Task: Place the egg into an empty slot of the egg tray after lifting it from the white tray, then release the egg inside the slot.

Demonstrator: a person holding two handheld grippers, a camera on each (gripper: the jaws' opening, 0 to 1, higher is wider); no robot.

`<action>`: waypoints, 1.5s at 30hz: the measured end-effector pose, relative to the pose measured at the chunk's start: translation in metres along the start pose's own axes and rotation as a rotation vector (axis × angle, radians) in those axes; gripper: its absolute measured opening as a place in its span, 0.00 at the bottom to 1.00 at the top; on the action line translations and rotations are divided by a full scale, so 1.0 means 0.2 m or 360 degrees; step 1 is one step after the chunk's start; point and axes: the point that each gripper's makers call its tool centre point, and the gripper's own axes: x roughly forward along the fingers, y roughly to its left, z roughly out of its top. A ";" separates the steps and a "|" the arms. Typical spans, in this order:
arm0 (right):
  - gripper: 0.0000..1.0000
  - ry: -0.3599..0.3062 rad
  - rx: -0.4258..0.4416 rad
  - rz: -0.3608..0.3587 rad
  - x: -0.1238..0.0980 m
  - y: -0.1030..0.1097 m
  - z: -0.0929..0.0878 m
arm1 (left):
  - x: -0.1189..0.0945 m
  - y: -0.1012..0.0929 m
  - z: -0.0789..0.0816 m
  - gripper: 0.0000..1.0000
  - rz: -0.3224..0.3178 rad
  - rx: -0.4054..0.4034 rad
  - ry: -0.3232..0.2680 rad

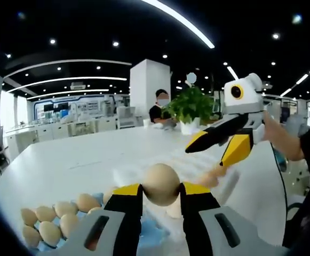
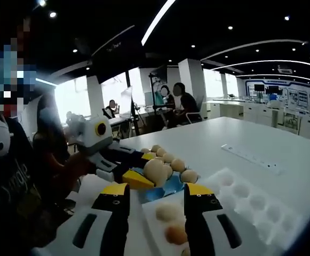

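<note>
My left gripper (image 1: 161,191) is shut on a beige egg (image 1: 161,181), held above the near edge of the blue egg tray (image 1: 152,234), where several eggs (image 1: 50,232) sit in slots at the lower left. In the right gripper view the same left gripper (image 2: 145,168) comes in from the left with the egg (image 2: 156,172) over the blue egg tray (image 2: 172,188). My right gripper (image 2: 157,196) is open with nothing between its jaws, hovering over the white tray (image 2: 245,205), which holds two eggs (image 2: 168,212). From the left gripper view, the right gripper (image 1: 207,156) hangs open beyond the egg.
Everything rests on a large white table (image 1: 80,160). A potted plant (image 1: 189,106) and a seated person (image 1: 163,109) are at its far side. A white power strip (image 2: 251,157) lies further along the table. The holder's hand (image 1: 283,138) and body are close by.
</note>
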 end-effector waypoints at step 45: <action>0.46 0.0000 -0.0065 -0.0036 -0.07 0.08 -0.03 | 0.11 0.24 -0.21 0.28 0.0243 0.0288 0.0335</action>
